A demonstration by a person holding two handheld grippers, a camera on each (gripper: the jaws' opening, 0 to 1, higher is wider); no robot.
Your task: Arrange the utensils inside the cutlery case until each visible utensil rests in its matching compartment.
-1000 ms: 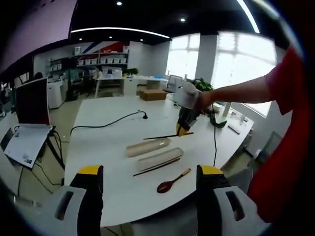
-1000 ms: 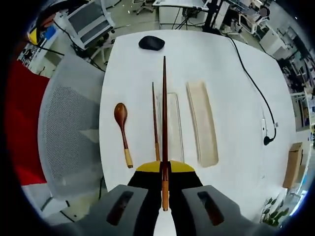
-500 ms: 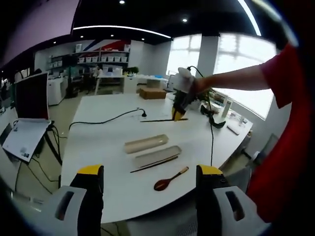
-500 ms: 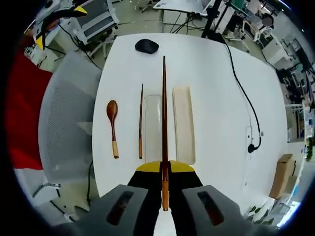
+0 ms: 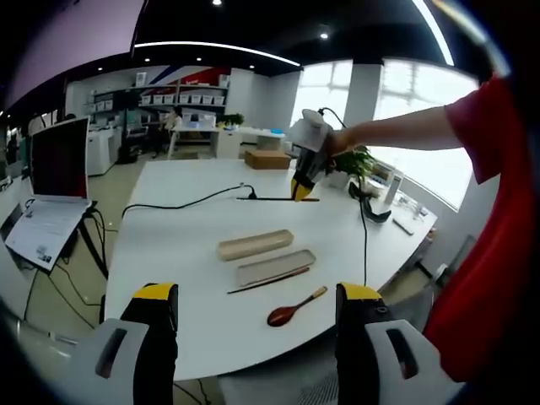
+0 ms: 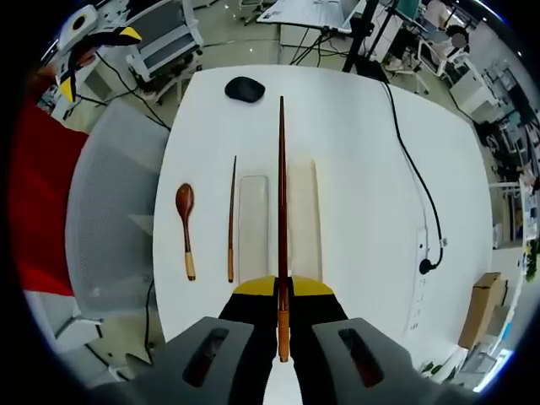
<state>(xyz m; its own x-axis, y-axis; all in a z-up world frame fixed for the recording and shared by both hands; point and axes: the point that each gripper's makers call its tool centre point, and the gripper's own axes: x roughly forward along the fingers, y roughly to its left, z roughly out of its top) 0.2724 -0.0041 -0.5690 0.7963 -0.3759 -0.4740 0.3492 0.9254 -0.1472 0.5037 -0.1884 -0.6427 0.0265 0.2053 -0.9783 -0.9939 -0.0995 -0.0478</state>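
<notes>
Spanning office floor, white table point(image 6: 354, 152); right gripper point(image 6: 283, 291) clenched on chopstick point(image 6: 282, 194), tip pointing away; left gripper point(image 5: 253, 308) released.

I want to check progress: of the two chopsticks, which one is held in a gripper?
The chopstick clamped in the right gripper, raised above the table. The other chopstick lies on the table between the wooden spoon and the case.
</notes>
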